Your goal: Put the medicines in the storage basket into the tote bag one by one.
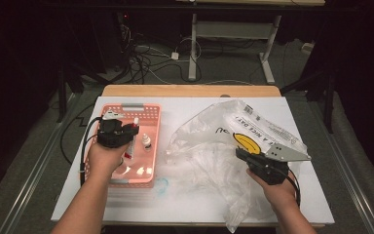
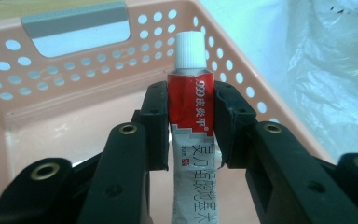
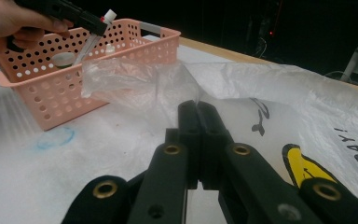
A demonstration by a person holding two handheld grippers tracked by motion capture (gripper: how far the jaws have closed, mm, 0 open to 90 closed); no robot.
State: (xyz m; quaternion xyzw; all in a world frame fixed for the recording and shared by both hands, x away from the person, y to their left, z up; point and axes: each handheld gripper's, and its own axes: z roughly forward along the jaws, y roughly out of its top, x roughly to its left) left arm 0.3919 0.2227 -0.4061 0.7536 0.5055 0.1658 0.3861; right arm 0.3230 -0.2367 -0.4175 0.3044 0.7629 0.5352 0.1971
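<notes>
Nearest the high view's lens, two forearms reach over the white tabletop [image 1: 141,207]. The left gripper [image 1: 126,130] hangs above the pink perforated basket [image 1: 153,127], its fingers clamped on an ointment tube [image 1: 131,146] lifted clear of the basket floor. A small white dropper bottle [image 1: 146,141] stands in the basket just beside the tube, and at least one pale round item lies near the close end, too blurred to name. The right gripper [image 1: 241,155] pinches the edge of a crumpled clear plastic bag [image 1: 214,146] printed with a yellow smiley, spread over the tabletop's right half.

In the left gripper view, the black fingers [image 2: 156,126] squeeze the red-and-white tube [image 2: 191,126] just below its white screw cap [image 2: 189,49], the tube upright between them. The hold is narrow and high; the soft tube could likely pivot or slide out during the carry across, or knock the basket wall [image 2: 233,65] on the way.

In the right gripper view, the fingers [image 3: 189,126] meet on a thin fold of bag film [image 3: 135,84], with no gap between them. The bag mouth looks slack and barely open, so the tube may well catch on the film, or the slippery plastic may slip free. Beyond, the basket [image 3: 98,70] holds a white-capped bottle [image 3: 109,48] and a pale round lid [image 3: 64,58].
</notes>
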